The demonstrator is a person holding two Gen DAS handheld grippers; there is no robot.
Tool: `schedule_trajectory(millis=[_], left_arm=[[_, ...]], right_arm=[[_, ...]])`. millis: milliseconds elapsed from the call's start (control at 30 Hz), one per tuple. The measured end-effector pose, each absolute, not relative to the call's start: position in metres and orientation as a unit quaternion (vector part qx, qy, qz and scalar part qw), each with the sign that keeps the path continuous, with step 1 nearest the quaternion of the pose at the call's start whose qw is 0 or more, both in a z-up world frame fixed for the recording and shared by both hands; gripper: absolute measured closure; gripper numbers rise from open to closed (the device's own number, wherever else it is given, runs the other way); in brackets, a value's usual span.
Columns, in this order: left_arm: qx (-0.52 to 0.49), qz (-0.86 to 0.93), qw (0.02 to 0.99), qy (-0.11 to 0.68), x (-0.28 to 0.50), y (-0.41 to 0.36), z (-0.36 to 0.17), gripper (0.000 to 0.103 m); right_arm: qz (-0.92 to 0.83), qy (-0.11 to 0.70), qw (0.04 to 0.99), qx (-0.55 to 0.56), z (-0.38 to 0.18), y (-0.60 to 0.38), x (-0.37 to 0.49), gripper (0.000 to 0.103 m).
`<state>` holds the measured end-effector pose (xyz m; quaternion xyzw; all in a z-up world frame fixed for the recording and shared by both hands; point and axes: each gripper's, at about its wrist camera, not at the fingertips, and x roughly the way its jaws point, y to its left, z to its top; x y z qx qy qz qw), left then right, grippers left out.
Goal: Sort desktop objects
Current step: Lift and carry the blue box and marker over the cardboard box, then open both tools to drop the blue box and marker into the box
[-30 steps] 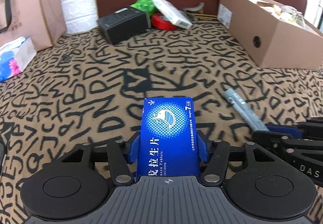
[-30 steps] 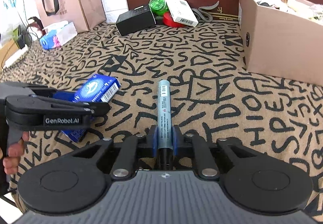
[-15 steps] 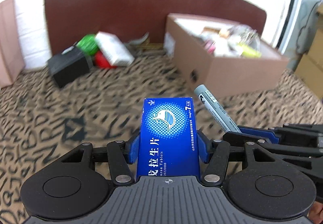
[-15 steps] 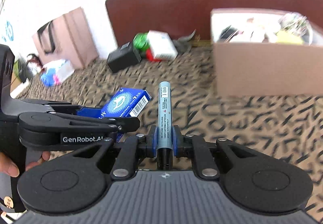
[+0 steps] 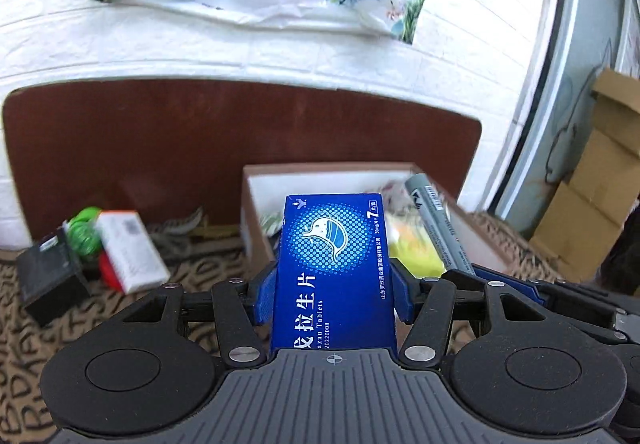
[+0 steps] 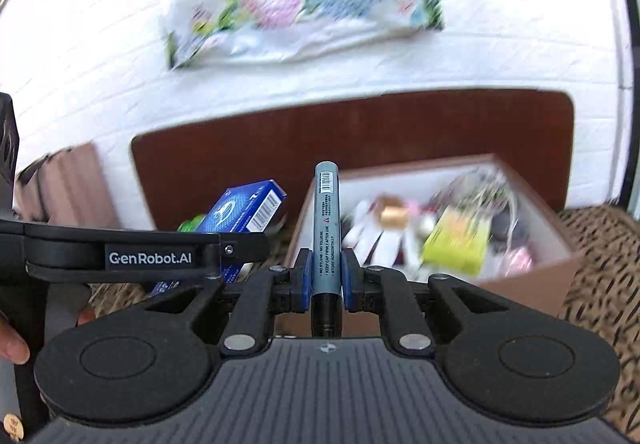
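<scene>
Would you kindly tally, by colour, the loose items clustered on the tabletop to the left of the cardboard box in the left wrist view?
Black: 1, the black box
Green: 1, the green roll
Red: 1, the red roll, mostly hidden
White: 1, the white carton
Total: 4

Further items behind them are too blurred to count.

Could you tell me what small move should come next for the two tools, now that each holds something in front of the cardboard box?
Probably carry both forward over the open cardboard box before releasing. The left tool grips the blue tablet box, the right tool grips the grey marker, and both items appear short of the box's near wall.
</scene>
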<state>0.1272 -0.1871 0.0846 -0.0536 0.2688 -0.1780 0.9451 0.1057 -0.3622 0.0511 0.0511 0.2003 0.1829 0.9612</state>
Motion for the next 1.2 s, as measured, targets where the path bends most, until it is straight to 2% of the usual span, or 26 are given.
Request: schedule_trajectory(millis=[200,833,1033,1100,1133,1167,1200], left_arm=[[-0.066,-0.164,0.942,0.284,0.182,-0.203,0.083,0.045],[-0.074,-0.146,0.922,0.35,0.297,-0.22,0.031,0.045],[-0.063,-0.154,0.923,0.348,0.302,-0.223,0.031,0.033],[-0.058,-0.157,0.925,0.342,0.299,-0.224,0.031,0.033],[-0.055,-0.157,0.926,0.338,0.297,-0.223,0.031,0.032],[-0.055,-0.155,0.928,0.334,0.295,-0.222,0.032,0.027],[-0.057,-0.151,0.93,0.33,0.292,-0.219,0.032,0.018]], right_arm=[[0.151,0.195,0.967,0.068,0.062,-0.373,0.147,0.086],[0.111,0.259,0.958,0.06,0.016,-0.381,0.271,0.086],[0.113,0.264,0.956,0.052,0.009,-0.375,0.288,0.086],[0.108,0.264,0.958,0.041,0.007,-0.372,0.288,0.085],[0.106,0.26,0.959,0.035,0.006,-0.37,0.287,0.082],[0.107,0.256,0.96,0.029,0.006,-0.369,0.285,0.067],[0.097,0.251,0.963,0.024,0.006,-0.369,0.283,0.059]])
